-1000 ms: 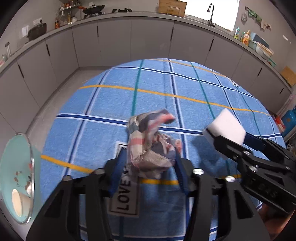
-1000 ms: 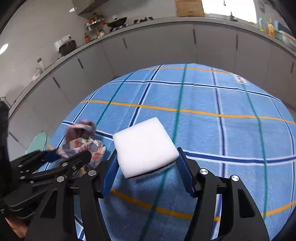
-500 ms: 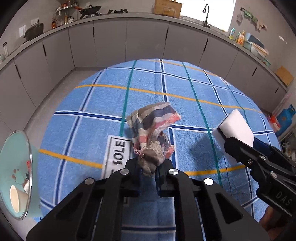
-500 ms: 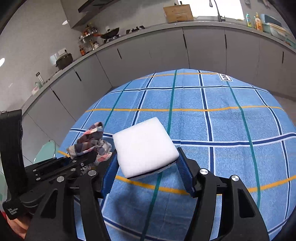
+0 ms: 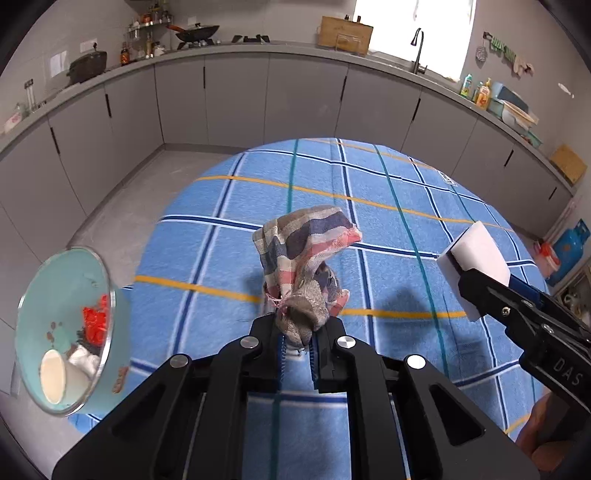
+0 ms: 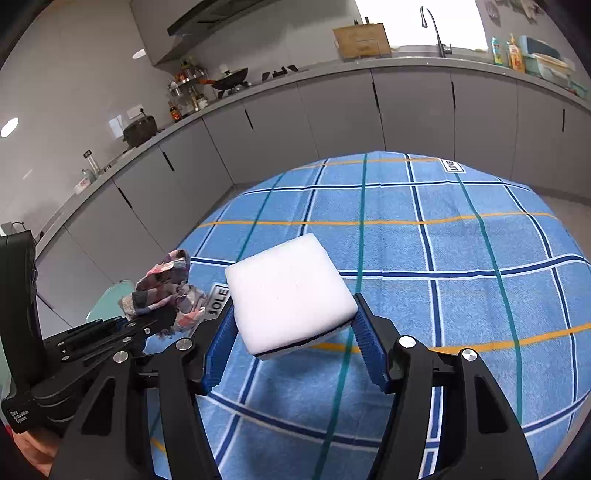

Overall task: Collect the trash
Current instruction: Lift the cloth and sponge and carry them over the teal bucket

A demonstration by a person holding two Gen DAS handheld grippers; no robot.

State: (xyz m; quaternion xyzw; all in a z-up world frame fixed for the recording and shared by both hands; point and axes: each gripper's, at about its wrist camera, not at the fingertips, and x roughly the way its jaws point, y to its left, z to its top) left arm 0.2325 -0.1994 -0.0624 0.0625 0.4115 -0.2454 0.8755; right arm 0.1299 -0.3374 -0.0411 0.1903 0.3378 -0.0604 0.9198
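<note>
Carry step: left claw (image 5: 297,345) clamped on crumpled striped pink-blue-grey cloth rag (image 5: 304,266) lifted above the blue checked desk (image 5: 369,206), right claw (image 6: 291,341) gripping white foam sponge block (image 6: 288,291); next, probably swing left and drop into teal round trash bin (image 5: 107,354).

2 hand-held grippers (image 5: 297,350) (image 6: 293,354), 1 striped rag (image 5: 303,258), 1 white sponge (image 6: 291,291), 1 teal bin (image 5: 62,332), 1 checked tablecloth (image 5: 221,258)

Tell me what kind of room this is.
A home kitchen, most likely: grey cabinets under a long counter, a wok on the stove, and a sink tap by the window.
</note>
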